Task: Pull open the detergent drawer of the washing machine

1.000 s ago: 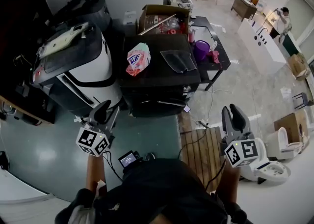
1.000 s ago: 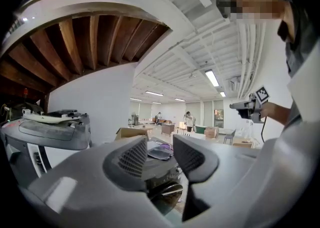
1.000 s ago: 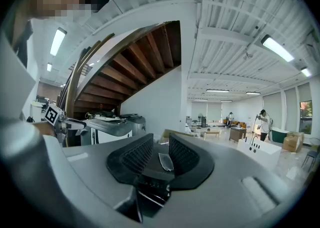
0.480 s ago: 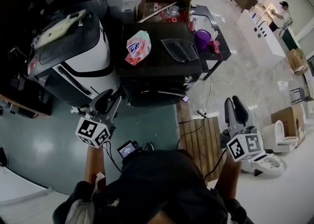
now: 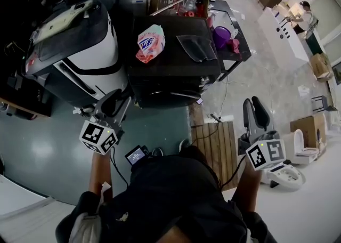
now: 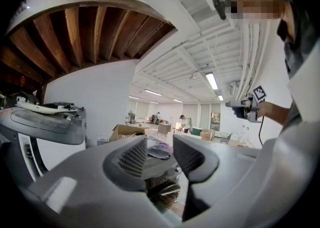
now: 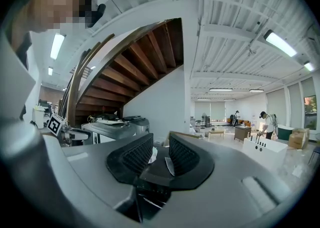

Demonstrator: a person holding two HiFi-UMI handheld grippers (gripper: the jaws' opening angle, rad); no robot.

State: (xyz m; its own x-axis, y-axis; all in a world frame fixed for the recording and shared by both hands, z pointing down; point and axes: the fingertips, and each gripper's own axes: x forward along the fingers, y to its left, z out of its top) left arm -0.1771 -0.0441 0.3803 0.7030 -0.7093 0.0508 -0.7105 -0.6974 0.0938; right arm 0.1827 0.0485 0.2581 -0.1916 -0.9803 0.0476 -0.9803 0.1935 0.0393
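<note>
The black washing machine [image 5: 176,69] stands ahead of me in the head view, and its front face [image 5: 169,97] is seen steeply from above. I cannot make out the detergent drawer. My left gripper [image 5: 113,103] hangs in front of the machine's left corner, apart from it, jaws shut on nothing. In the left gripper view the machine [image 6: 161,168] shows past the left gripper [image 6: 160,150]. My right gripper [image 5: 254,111] is off to the right over the floor, well clear of the machine, also shut and empty. It [image 7: 161,156] points toward the machine's dark top [image 7: 156,168].
A pink-and-white detergent bag [image 5: 150,43] and a clear plastic piece [image 5: 196,48] lie on the machine. A large white-and-black printer [image 5: 74,45] stands to its left. Behind are a cardboard box [image 5: 181,2] and purple bucket [image 5: 221,35]. A wooden pallet [image 5: 218,151] and cables lie on the floor.
Both grippers have shifted a little forward, toward the machine, the right one slightly more. The jaws look the same throughout.
</note>
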